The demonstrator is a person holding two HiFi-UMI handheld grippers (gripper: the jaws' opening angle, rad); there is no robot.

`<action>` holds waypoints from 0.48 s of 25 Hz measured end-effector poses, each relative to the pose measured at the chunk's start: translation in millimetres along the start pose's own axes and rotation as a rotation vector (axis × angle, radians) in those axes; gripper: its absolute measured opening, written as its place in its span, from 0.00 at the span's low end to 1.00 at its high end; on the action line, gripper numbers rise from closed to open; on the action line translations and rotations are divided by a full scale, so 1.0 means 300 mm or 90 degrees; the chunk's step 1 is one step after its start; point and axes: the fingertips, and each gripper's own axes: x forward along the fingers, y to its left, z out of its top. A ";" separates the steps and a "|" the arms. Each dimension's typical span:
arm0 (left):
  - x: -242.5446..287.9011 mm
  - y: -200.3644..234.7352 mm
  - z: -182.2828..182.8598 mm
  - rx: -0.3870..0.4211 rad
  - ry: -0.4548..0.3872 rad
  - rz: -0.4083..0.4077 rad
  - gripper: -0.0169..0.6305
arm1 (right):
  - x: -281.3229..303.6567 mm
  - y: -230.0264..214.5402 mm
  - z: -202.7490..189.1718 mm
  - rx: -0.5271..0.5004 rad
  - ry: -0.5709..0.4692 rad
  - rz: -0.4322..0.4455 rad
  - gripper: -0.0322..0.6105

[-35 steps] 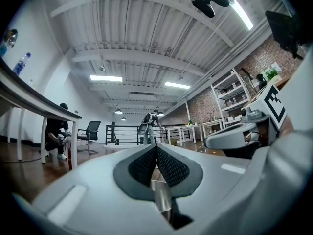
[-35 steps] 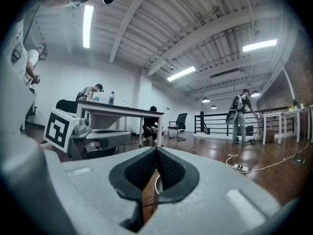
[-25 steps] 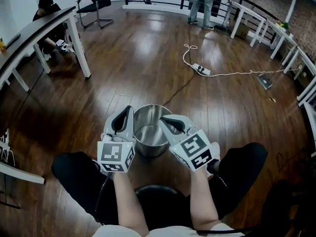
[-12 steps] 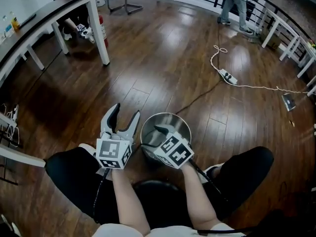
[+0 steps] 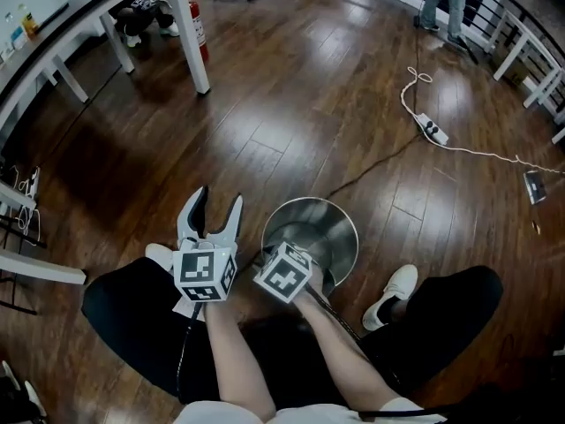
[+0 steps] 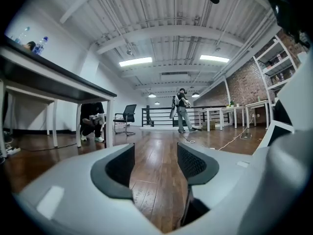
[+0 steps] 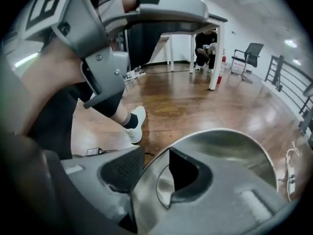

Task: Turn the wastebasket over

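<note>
Right tool point(image 5: 287, 253) point(image 7: 152, 173): its jaws are closing astride the near rim of the steel wastebasket point(image 5: 340, 237) point(image 7: 230, 151), one pad outside the wall and one inside. They do not look tight on the metal yet.
Right tool, change: a second ago it was held above the basket with its jaws together. Since then it has tipped steeply down, opened wide, and dropped onto the rim at the lower centre of the head view.
Left tool point(image 5: 218, 203) point(image 6: 155, 163): its jaws are apart and opening, with only bare floorboards between the pads. It points out level, just left of the basket and clear of it.
Left tool, change: it was shut a second ago and closer to the basket's left side. It now sits lower and to the left.
Wastebasket: it stands upright with its mouth up on the wooden floor point(image 5: 265, 104), between the person's legs at the lower centre of the head view. It looks empty and has not been tipped.
Meaning for the task: the grasp on the rim is forming, so turning the basket over has probably not begun. The free left tool could steady the far side.
Surroundings: a white shoe point(image 5: 395, 291) lies just right of the basket. A power strip point(image 5: 432, 129) with its cable lies well apart at the upper right.
</note>
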 end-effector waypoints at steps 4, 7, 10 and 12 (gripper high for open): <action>0.022 0.046 -0.020 -0.036 -0.003 0.024 0.45 | -0.072 -0.100 0.022 0.096 -0.059 0.006 0.23; 0.043 0.052 -0.035 -0.053 -0.002 0.026 0.44 | -0.184 -0.198 0.039 0.181 -0.169 0.049 0.19; 0.080 0.032 -0.066 -0.062 0.011 0.017 0.43 | -0.315 -0.310 0.041 0.247 -0.278 0.079 0.15; 0.108 0.012 -0.091 -0.064 0.025 0.007 0.43 | -0.380 -0.384 0.029 0.265 -0.339 0.088 0.13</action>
